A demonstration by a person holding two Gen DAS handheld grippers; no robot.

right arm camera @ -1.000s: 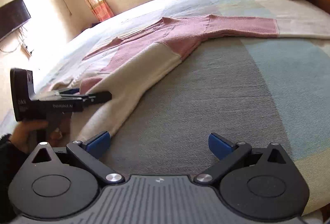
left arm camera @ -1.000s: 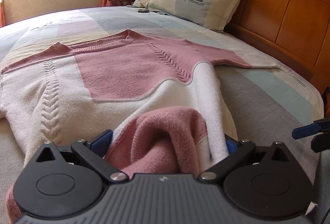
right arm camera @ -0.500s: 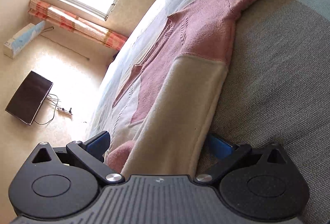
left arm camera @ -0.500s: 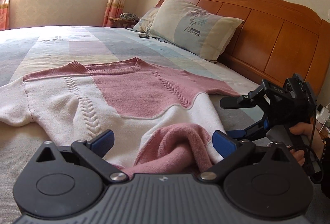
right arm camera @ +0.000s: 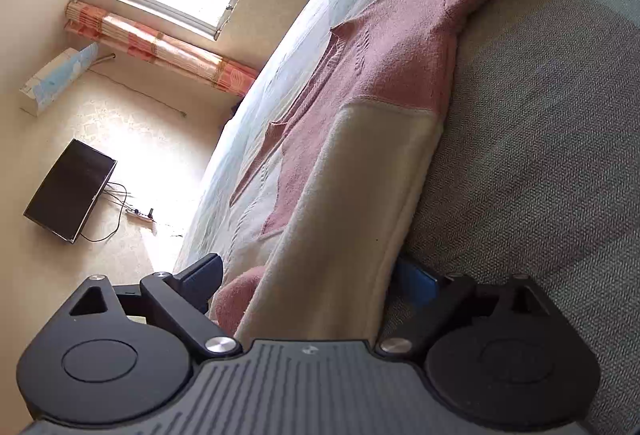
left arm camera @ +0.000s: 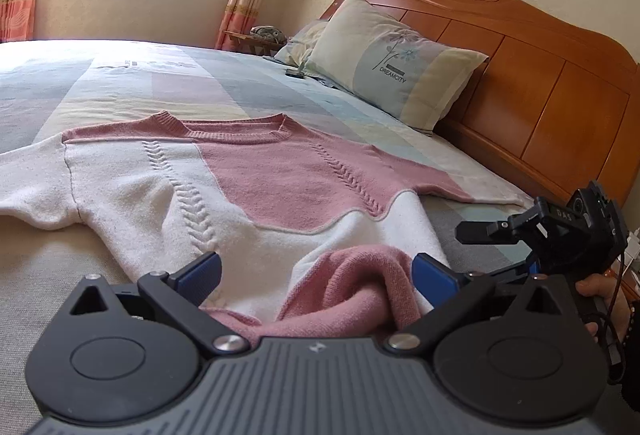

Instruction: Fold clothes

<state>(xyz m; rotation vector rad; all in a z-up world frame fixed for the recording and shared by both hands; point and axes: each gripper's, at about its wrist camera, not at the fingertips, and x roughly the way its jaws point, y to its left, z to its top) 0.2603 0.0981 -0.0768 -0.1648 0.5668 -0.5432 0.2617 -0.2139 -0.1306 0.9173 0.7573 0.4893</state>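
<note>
A pink and cream knit sweater point(left arm camera: 256, 187) lies spread face up on the bed, neck toward the window. My left gripper point(left arm camera: 316, 277) is open, its blue pads either side of a bunched pink fold of the hem point(left arm camera: 360, 291). My right gripper point(right arm camera: 308, 279) is open and rolled on its side, with the sweater's cream side edge point(right arm camera: 344, 219) lying between its fingers. The right gripper also shows in the left wrist view point(left arm camera: 532, 235), held in a hand at the sweater's right edge.
The bed has a striped sheet point(left arm camera: 168, 83) and a grey blanket point(right arm camera: 540, 163). Pillows point(left arm camera: 396, 63) lean on the wooden headboard point(left arm camera: 560, 83). A small dark object point(left arm camera: 294, 73) lies by the pillows. A dark monitor point(right arm camera: 70, 191) with cables sits against the far wall.
My right gripper has swung in from the grey blanket, rolled sideways and moved onto the sweater's cream side edge. My left gripper's view has tilted up; the pink fold stays between its fingers.
</note>
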